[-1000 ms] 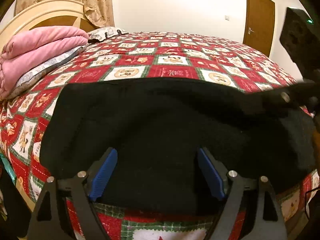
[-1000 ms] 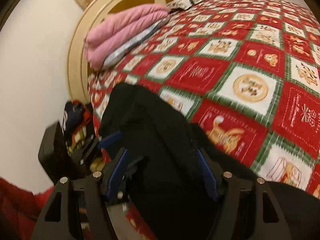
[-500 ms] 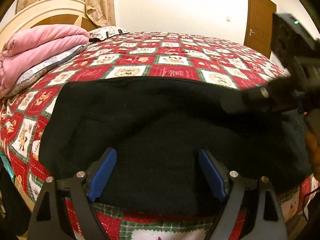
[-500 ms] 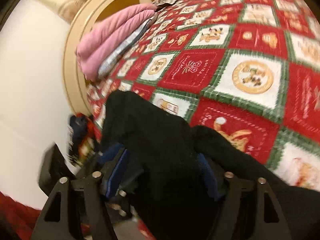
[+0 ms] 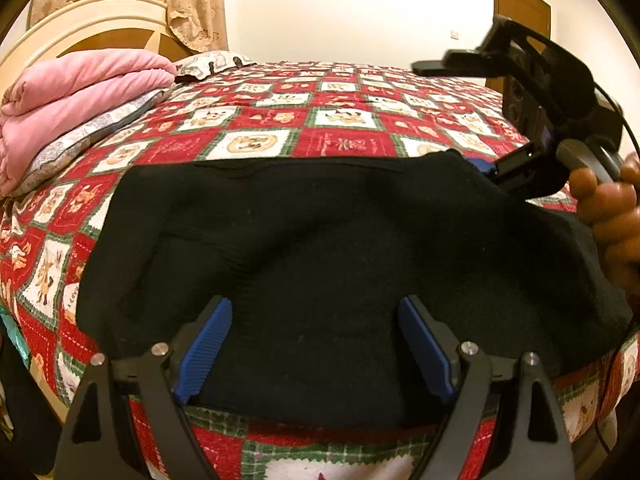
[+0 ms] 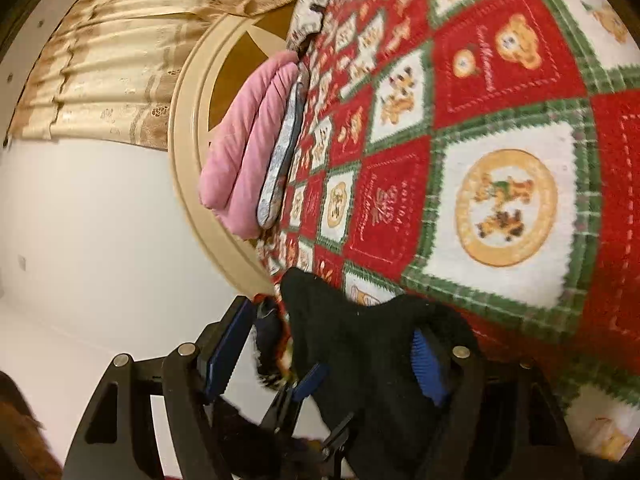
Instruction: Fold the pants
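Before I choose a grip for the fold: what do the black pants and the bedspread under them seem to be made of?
The pants look like a thick, soft knit or fleece: matte black, no sheen, rounded folds, faint ribbing. The bedspread looks like printed cotton patchwork, possibly quilted: flat red and white squares with green plaid borders. Neither can be confirmed by sight.

The pants [image 5: 320, 248] lie across the near edge of the bed [image 5: 340, 120]. A folded blanket [image 5: 76, 92] sits far left, by the headboard [image 5: 92, 24].

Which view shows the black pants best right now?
The left wrist view: the black pants spread across the bed, nearly whole. The right wrist view shows only a bunched end, blurred, between the right gripper's fingers.
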The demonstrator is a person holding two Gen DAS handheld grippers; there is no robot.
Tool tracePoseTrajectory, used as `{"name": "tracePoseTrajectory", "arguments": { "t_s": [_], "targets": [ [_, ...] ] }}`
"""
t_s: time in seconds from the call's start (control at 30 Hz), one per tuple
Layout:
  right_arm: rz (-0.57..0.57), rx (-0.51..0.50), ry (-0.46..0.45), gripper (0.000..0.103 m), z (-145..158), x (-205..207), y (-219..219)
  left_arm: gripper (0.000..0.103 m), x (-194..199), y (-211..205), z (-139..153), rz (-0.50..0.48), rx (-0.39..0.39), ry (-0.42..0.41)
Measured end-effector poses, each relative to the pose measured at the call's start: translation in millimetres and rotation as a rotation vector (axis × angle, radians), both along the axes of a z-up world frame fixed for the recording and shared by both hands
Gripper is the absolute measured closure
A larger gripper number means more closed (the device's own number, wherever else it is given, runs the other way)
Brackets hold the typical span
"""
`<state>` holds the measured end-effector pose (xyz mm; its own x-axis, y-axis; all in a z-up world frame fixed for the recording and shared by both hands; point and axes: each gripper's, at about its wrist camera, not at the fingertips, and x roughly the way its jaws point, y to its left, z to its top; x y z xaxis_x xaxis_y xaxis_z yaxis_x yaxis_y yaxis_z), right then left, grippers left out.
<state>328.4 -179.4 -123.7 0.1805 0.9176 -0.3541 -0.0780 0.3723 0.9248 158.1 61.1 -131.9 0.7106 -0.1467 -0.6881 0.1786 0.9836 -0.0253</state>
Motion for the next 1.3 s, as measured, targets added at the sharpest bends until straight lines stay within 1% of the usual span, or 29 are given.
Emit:
{"name": "tracePoseTrajectory", "arguments": {
  "t_s": [0.03,0.1,0.13,0.2,0.23,0.3,0.37,0.43,0.5,0.53,0.6,0.63,0.67,0.73,0.8,0.83,0.87,0.93,1.0,1.03,1.07,1.1,1.13,1.17,1.2,1.23,1.3],
  "targets": [
    [0.01,-0.013,0.011,0.036,0,0,-4,0.014,0,0,0,-0.001,0.0,-0.001],
    [0.035,-0.036,0.008,0.037,3,-2,-7,0.014,1,0,0,-0.001,0.003,-0.002],
    [0.043,-0.068,-0.008,0.037,7,-9,-9,0.013,1,-1,0,0.001,0.006,-0.002],
    [-0.027,-0.224,-0.11,0.037,25,-20,-24,0.012,2,-1,-1,0.004,0.008,0.003],
    [-0.082,-0.288,-0.151,0.037,37,-26,-35,0.012,2,0,0,0.002,0.006,0.005],
    [-0.14,-0.344,-0.187,0.037,50,-38,-44,0.012,2,0,-1,0.002,0.006,0.007],
    [-0.137,-0.379,-0.256,0.037,62,-59,-34,0.011,2,0,-1,0.007,0.008,0.005],
    [-0.116,-0.444,-0.3,0.037,63,-78,-16,0.01,3,-1,-1,0.015,0.009,0.004],
    [-0.115,-0.482,-0.338,0.037,56,-99,0,0.01,2,-1,-1,0.02,0.011,0.0],
    [-0.132,-0.497,-0.34,0.037,47,-110,3,0.01,1,-1,-1,0.021,0.012,-0.001],
    [-0.157,-0.511,-0.323,0.037,34,-118,1,0.01,1,-1,-1,0.018,0.015,-0.001],
    [-0.167,-0.51,-0.313,0.037,28,-124,-5,0.01,1,-1,-1,0.017,0.017,0.002],
    [-0.176,-0.503,-0.309,0.037,29,-128,-12,0.009,2,-1,-1,0.017,0.02,0.007],
    [-0.229,-0.534,-0.303,0.037,42,-140,-29,0.008,4,-1,0,0.019,0.025,0.018],
    [-0.306,-0.533,-0.349,0.037,67,-161,-58,0.008,5,-1,1,0.023,0.027,0.026],
    [-0.354,-0.546,-0.367,0.037,79,-173,-78,0.008,5,-2,1,0.028,0.028,0.029],
    [-0.415,-0.58,-0.374,0.037,91,-189,-102,0.008,4,-2,2,0.034,0.029,0.031],
    [-0.553,-0.666,-0.353,0.037,103,-221,-154,0.008,2,-2,5,0.059,0.028,0.03],
    [-0.682,-0.743,-0.297,0.037,103,-249,-201,0.008,-2,-7,9,0.075,0.029,0.02],
    [-0.772,-0.797,-0.236,0.037,98,-272,-234,0.008,-5,-10,12,0.069,0.023,0.009],
    [-0.829,-0.823,-0.178,0.037,93,-289,-256,0.008,-7,-14,15,0.06,0.017,-0.002],
    [-0.889,-0.831,-0.116,0.04,87,-307,-278,0.008,-11,-19,20,0.042,0.01,-0.019],
    [-0.948,-0.814,-0.06,0.053,80,-328,-299,0.008,-13,-24,23,0.028,0.008,-0.03],
    [-0.991,-0.802,-0.014,0.058,73,-348,-315,0.008,-16,-32,27,0.004,0.01,-0.043],
    [-1.02,-0.811,0.016,0.059,69,-362,-324,0.008,-19,-40,31,-0.02,0.014,-0.055],
    [-1.053,-0.84,0.041,0.059,66,-377,-334,0.008,-22,-48,33,-0.043,0.019,-0.066],
    [-1.106,-0.87,0.051,0.059,68,-392,-347,0.008,-28,-68,36,-0.094,0.042,-0.084]
  ]
}}
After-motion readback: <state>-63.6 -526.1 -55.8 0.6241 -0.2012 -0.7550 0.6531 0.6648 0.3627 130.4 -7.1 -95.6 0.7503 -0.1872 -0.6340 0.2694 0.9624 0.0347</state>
